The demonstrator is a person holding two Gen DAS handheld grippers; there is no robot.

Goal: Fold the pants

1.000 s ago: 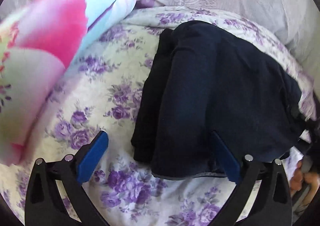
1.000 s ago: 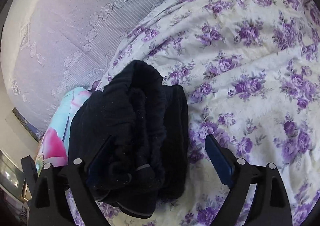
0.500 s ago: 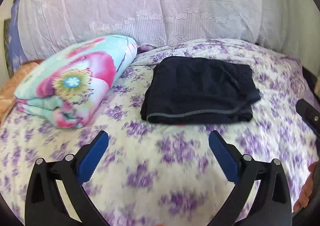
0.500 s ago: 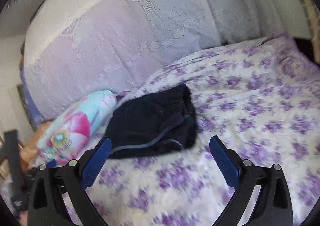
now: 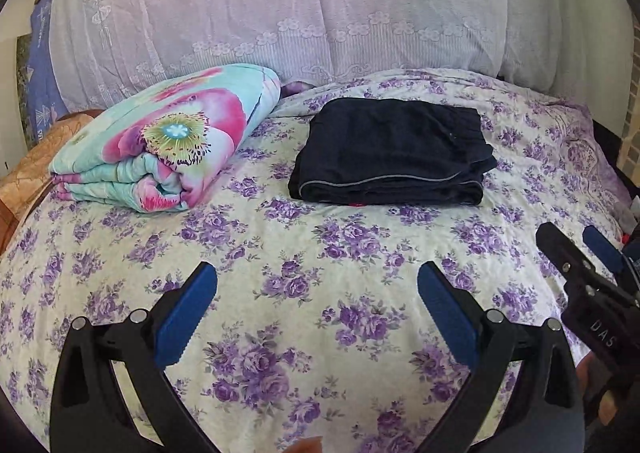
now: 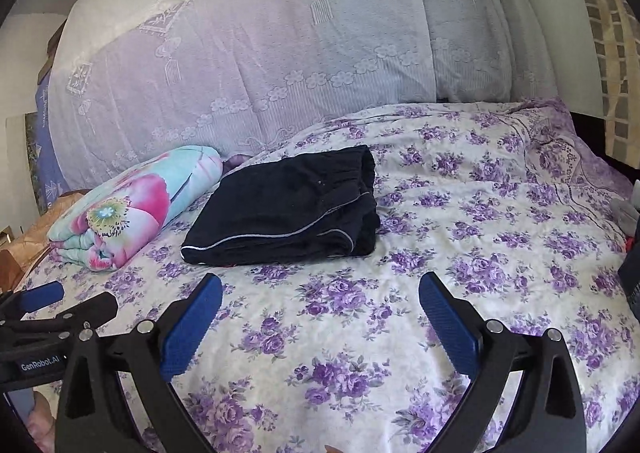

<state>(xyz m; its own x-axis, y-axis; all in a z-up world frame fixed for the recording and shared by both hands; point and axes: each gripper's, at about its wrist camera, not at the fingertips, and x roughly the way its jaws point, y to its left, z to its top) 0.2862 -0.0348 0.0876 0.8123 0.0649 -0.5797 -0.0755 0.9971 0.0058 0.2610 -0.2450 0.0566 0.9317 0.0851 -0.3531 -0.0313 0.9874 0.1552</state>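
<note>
Pants [image 5: 390,153] in the left wrist view: dark navy cloth, matte, folded to a flat rectangle with a pale grey piping line along the near edge, lying on the purple-flowered bedspread [image 5: 304,293]. Left gripper [image 5: 317,293] hangs above the spread, blue ribbed pads spread wide, nothing between them — well apart from the pants. A rolled quilt [image 5: 168,149], glossy pink and turquoise, lies just beside the pants on their left; a lace-patterned cover [image 5: 280,13] rises behind. Right wrist view: right gripper [image 6: 320,301] likewise parted and empty, pants [image 6: 288,209] ahead, layered folds showing at their right edge — broad bare bedspread [image 6: 500,237] to the right.
</note>
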